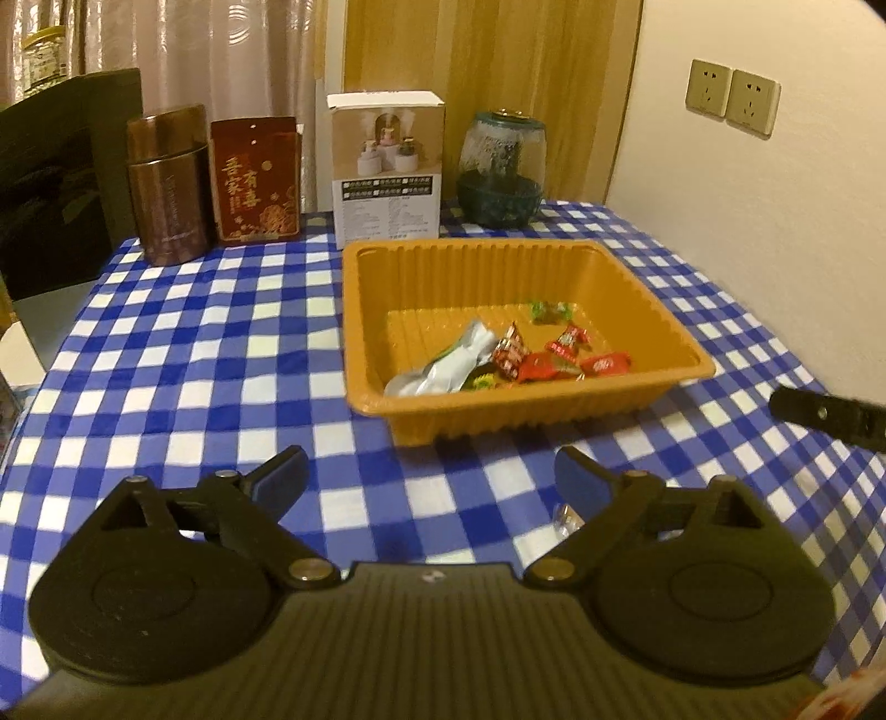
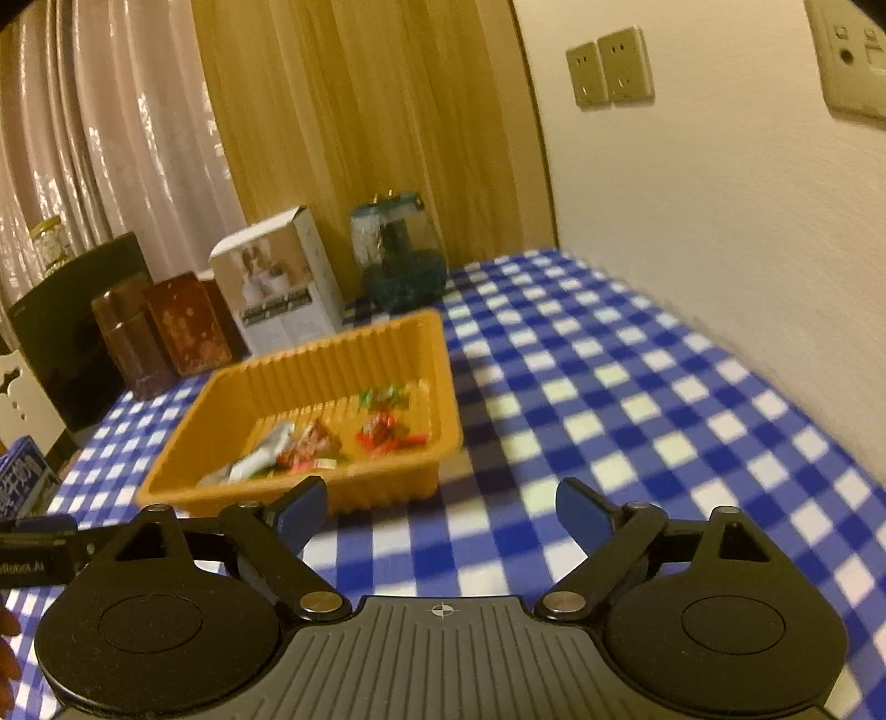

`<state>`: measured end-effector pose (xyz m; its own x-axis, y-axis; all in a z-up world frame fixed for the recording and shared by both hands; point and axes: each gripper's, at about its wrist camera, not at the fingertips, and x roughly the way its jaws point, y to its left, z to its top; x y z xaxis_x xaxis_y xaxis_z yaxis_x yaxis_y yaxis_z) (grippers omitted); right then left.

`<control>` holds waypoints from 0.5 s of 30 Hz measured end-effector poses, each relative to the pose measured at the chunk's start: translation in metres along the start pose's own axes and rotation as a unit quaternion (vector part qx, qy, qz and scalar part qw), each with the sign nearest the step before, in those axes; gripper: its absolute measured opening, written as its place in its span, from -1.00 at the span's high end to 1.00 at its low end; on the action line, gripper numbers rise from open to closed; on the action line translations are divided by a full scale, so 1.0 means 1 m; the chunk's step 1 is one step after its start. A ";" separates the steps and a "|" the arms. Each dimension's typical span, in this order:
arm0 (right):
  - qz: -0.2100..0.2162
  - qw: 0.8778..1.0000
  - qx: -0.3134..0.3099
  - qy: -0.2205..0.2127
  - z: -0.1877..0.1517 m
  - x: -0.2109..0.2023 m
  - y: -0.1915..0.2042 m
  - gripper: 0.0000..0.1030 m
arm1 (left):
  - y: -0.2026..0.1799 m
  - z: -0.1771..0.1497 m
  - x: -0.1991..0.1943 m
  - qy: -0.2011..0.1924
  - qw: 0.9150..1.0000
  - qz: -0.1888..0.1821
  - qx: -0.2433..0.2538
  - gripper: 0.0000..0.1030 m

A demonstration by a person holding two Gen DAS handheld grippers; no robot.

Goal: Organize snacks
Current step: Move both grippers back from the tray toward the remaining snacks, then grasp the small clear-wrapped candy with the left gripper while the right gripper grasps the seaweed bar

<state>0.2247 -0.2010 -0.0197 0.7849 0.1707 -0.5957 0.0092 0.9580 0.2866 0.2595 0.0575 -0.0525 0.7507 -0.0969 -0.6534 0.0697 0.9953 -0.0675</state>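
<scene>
Both the left gripper and right gripper gape wide, empty, near an orange tray of wrapped candies; only the left view shows a stray candy on the checked cloth.

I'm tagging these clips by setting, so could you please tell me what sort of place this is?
Most likely a home, at a dining or side table: a checked tablecloth covers it, curtains hang behind, and wall sockets sit beside it. A tray of wrapped snacks and a tea tin fit a household.
</scene>
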 end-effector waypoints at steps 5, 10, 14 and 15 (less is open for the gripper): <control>-0.005 0.999 0.007 0.036 -0.028 -0.004 0.007 -0.79 | 0.006 -0.015 -0.005 0.013 1.000 0.009 -0.006 -0.98; 0.003 0.998 -0.009 0.062 -0.052 0.000 0.028 -0.93 | 0.017 -0.021 -0.005 0.030 0.999 0.015 -0.028 -1.00; 0.026 0.996 -0.032 0.078 -0.066 0.007 0.047 -0.99 | 0.024 -0.021 -0.004 0.031 0.999 0.015 -0.038 -1.00; 0.028 0.996 -0.039 0.079 -0.069 0.010 0.052 -0.99 | 0.024 -0.020 -0.004 0.031 0.999 0.014 -0.037 -1.00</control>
<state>0.1899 -0.1341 -0.0624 0.6751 0.2531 -0.6930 -0.0853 0.9598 0.2675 0.2447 0.0817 -0.0670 0.7096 -0.0713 -0.7010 -0.0014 0.9947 -0.1026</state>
